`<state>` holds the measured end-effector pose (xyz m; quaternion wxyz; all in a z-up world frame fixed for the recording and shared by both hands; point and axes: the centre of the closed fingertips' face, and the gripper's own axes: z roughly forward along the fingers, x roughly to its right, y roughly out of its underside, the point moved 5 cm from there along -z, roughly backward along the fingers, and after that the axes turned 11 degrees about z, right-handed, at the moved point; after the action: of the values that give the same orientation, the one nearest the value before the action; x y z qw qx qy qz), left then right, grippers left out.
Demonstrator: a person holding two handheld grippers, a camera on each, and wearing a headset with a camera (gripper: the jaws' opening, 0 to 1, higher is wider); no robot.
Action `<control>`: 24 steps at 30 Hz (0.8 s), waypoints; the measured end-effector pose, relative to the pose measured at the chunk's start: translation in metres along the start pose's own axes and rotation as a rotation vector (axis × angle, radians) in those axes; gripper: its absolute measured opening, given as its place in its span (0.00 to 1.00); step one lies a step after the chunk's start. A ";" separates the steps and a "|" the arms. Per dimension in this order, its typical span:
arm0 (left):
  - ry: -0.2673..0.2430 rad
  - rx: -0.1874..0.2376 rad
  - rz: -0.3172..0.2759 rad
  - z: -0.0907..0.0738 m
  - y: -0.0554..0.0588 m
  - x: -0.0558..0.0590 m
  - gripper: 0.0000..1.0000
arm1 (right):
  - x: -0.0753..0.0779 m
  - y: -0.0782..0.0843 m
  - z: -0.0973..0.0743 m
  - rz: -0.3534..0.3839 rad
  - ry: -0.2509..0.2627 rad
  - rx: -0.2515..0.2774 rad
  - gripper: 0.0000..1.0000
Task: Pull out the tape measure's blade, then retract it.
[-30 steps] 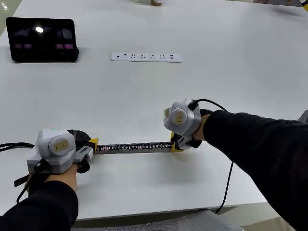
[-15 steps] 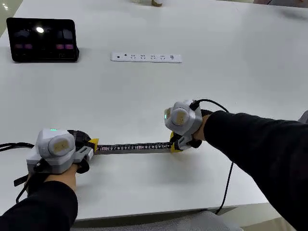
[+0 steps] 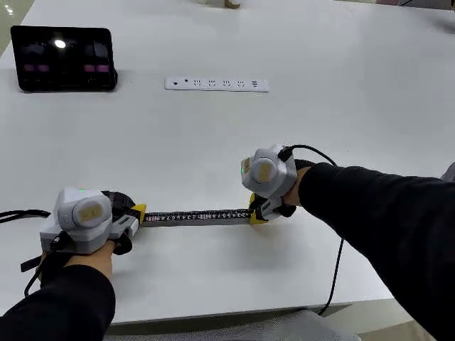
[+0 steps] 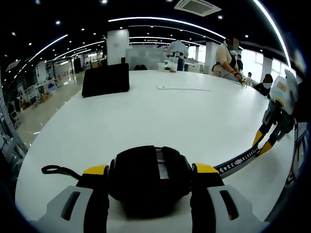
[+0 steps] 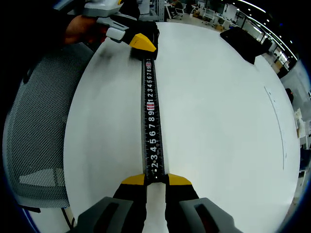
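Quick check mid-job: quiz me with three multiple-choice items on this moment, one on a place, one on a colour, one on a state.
1. Where is the power strip? A) beyond the blade B) at the near edge C) on the floor
2. The tape measure's case is: A) orange B) black C) white
3. The blade is: A) fully retracted B) coiled up C) pulled out
Answers: 1 A, it lies farther off than the blade. 2 B, black in the left gripper. 3 C, the right gripper pinches its end away from the case.
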<state>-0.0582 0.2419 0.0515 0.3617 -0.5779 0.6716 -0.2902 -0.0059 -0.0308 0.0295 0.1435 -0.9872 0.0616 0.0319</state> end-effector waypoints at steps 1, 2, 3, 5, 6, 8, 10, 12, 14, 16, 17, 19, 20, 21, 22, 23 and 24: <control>-0.001 -0.001 -0.001 0.000 0.000 0.000 0.63 | 0.000 0.000 0.000 0.002 0.003 -0.001 0.11; -0.001 -0.002 -0.004 0.001 0.000 0.000 0.63 | -0.001 -0.001 0.000 0.004 0.005 -0.002 0.11; -0.001 -0.006 -0.007 0.001 0.000 0.000 0.63 | 0.000 -0.001 0.000 0.011 0.008 -0.003 0.11; 0.001 -0.008 -0.007 0.000 0.001 0.000 0.63 | 0.000 -0.001 0.001 0.027 0.009 -0.003 0.10; 0.002 -0.009 -0.007 0.000 0.001 0.000 0.63 | 0.000 -0.002 0.001 0.027 0.009 -0.004 0.10; 0.002 -0.011 -0.006 0.000 0.001 0.000 0.63 | -0.001 -0.002 0.001 0.021 0.010 -0.008 0.10; 0.004 -0.012 -0.006 0.000 0.001 0.000 0.63 | -0.001 -0.002 0.001 0.022 0.011 -0.009 0.10; 0.005 -0.013 -0.006 0.000 0.001 0.000 0.63 | 0.000 -0.003 0.001 0.031 0.011 -0.006 0.10; 0.005 -0.012 -0.007 0.000 0.001 0.000 0.63 | 0.000 -0.003 0.001 0.038 0.013 -0.007 0.10; 0.005 -0.013 -0.007 -0.001 0.001 0.000 0.63 | -0.001 -0.004 0.002 0.040 0.015 -0.011 0.10; 0.006 -0.017 -0.008 -0.001 0.001 0.000 0.63 | -0.001 -0.004 0.001 0.038 0.015 -0.014 0.10; 0.009 -0.021 -0.008 -0.001 0.001 0.000 0.63 | -0.001 -0.004 0.001 0.045 0.015 -0.014 0.10; 0.009 -0.023 -0.008 -0.001 0.001 0.000 0.63 | -0.001 -0.004 0.001 0.049 0.019 -0.014 0.10; 0.008 -0.023 -0.008 -0.001 0.001 0.000 0.63 | -0.002 -0.005 0.001 0.047 0.022 -0.013 0.11; 0.007 -0.022 -0.009 -0.001 0.001 0.000 0.63 | -0.002 -0.005 0.002 0.041 0.025 -0.014 0.11; 0.006 -0.021 -0.009 -0.001 0.001 0.000 0.63 | -0.002 -0.005 0.002 0.043 0.026 -0.014 0.11; 0.006 -0.020 -0.010 -0.001 0.001 0.000 0.63 | -0.002 -0.005 0.002 0.048 0.026 -0.013 0.11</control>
<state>-0.0591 0.2417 0.0512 0.3524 -0.5839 0.6727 -0.2869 -0.0069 -0.0254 0.0295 0.1356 -0.9867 0.0869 0.0230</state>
